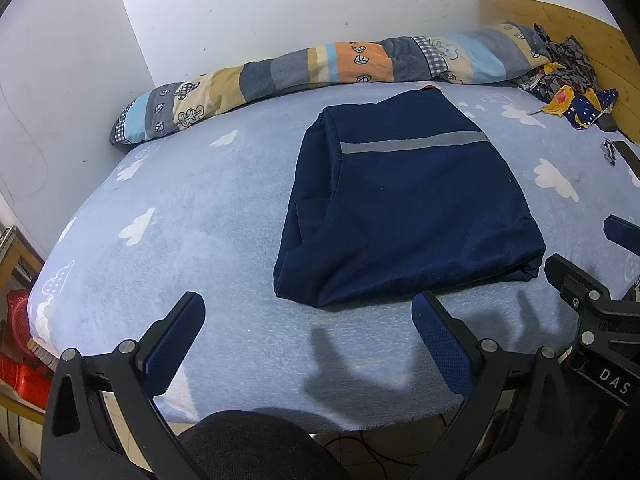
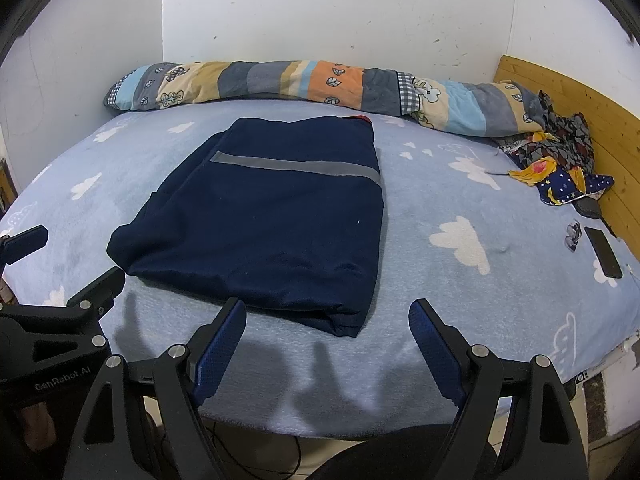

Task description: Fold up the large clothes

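Note:
A navy blue garment (image 1: 404, 208) with a grey stripe lies folded into a rectangle on the light blue bed (image 1: 192, 216). It also shows in the right wrist view (image 2: 264, 224). My left gripper (image 1: 308, 312) is open and empty, held above the bed's near edge just short of the garment. My right gripper (image 2: 328, 316) is open and empty, just in front of the garment's near right corner. The right gripper shows at the right edge of the left wrist view (image 1: 588, 256), and the left gripper at the left edge of the right wrist view (image 2: 68, 256).
A rolled patchwork quilt (image 2: 304, 84) lies along the wall at the back. A heap of patterned clothes (image 2: 560, 160) and a black phone (image 2: 604, 252) lie at the right by the wooden headboard (image 2: 576, 96). A red object (image 1: 20, 344) stands left of the bed.

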Demonstrator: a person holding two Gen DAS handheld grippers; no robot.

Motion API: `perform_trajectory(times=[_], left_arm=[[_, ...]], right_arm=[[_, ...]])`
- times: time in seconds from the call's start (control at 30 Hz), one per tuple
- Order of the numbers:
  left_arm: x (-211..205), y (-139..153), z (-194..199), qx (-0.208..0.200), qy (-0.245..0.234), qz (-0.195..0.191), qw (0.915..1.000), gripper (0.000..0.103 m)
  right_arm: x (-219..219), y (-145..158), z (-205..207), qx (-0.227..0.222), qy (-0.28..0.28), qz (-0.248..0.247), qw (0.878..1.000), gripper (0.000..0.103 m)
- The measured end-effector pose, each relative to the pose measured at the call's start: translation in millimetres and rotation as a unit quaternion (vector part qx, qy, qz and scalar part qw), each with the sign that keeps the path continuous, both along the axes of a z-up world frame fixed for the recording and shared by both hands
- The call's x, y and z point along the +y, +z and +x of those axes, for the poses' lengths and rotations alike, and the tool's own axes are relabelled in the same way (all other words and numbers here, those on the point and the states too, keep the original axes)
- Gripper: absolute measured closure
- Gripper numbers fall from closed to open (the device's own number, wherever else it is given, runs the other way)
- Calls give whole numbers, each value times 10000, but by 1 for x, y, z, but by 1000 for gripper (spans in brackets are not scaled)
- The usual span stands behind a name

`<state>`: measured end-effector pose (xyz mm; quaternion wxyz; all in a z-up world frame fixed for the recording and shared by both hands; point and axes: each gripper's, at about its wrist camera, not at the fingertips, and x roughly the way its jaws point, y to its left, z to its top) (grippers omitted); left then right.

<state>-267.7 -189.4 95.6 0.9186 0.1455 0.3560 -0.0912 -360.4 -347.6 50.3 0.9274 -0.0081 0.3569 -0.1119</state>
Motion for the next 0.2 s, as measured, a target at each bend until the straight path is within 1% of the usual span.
perform_trajectory(times=[0.17, 0.2], left_arm=[[3, 3, -2, -40, 17, -68, 10000, 0], [4, 4, -1, 8, -8, -114, 9999, 0]], right_arm=[[-2, 6, -4, -72, 5, -36, 10000, 17], [-3, 7, -5, -86, 11, -56, 9999, 17]])
